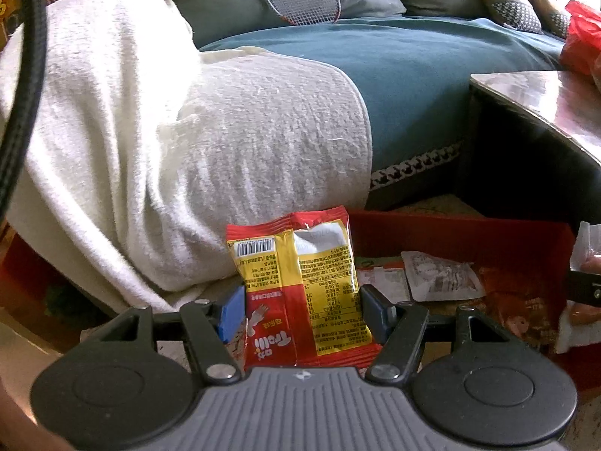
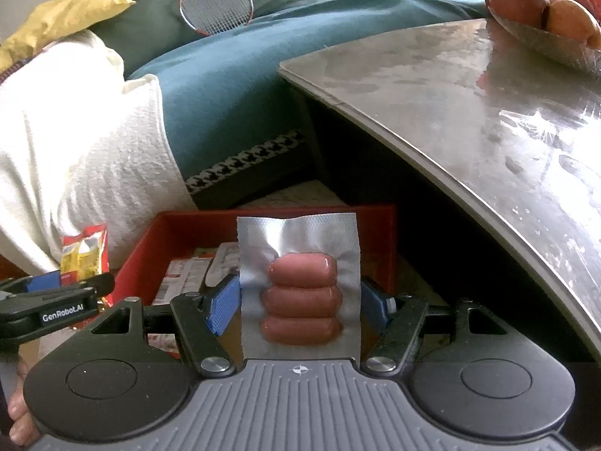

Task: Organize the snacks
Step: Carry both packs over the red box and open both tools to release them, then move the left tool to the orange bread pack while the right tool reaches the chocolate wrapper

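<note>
Plainly, the move to come turned on the red box (image 2: 270,221) on the floor, which lay ahead of and below both claws, between the sofa (image 2: 233,86) on the left and the table (image 2: 488,120) on the right. It already held several flat packets (image 1: 443,276).

From the right wrist view the box sat straight ahead, its far wall just behind the packet's top edge, so the right gripper (image 2: 300,300) looked the nearer to a drop. From the left wrist view the box lay ahead and to the right, so the left gripper (image 1: 302,312) seemed to need a shift rightward first.

Each claw pinched a snack, pads pressing the packet's two side edges. The left one held a red and yellow candy bag (image 1: 296,285), long axis upright along the fingers, back face to the camera and printed upside down. The right one held a silver sausage pack (image 2: 300,289), also upright, with three sausages stacked crosswise behind clear film.

Readable writing was scant: "Trolli", inverted, near the bag's lower end, a barcode near its top, and dense small print too fine to read. The left gripper's arm (image 2: 60,312), seen from the right wrist, bore "GenRobot.AI". The sausage pack showed no writing.
</note>
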Demonstrator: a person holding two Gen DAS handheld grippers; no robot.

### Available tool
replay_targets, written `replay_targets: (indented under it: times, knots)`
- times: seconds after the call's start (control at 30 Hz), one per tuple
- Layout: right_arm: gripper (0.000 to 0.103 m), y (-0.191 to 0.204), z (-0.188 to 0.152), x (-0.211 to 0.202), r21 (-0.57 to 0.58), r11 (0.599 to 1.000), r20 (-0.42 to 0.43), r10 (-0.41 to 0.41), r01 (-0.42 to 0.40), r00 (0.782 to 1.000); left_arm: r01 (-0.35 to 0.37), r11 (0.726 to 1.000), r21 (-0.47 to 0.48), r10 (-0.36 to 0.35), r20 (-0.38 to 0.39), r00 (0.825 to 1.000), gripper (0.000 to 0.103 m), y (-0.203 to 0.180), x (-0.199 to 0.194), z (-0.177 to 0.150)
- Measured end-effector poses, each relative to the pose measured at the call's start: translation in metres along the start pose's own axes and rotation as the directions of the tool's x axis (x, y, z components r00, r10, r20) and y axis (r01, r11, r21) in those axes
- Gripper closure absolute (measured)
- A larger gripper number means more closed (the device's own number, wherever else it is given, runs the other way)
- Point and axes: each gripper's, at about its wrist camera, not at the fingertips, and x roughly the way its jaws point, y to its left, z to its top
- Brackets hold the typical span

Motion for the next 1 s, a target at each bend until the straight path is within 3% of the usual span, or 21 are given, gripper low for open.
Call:
replay_targets:
  times: [0.83,1.0]
  knots:
    - [0.028,0.000,0.002,0.020,-0.012,1.000,-0.039,-0.011,0.011,0.999,0.030,0.999,0.038,-0.029,-0.027,0.999,0.043,-0.008,0.018,0.005]
    - [0.027,-0.001,0.003,0.021,-0.012,1.000,-0.044,-0.010,0.009,0.999,0.033,0.999,0.041,-0.032,-0.021,0.999,0.038,-0.010,0.015,0.005]
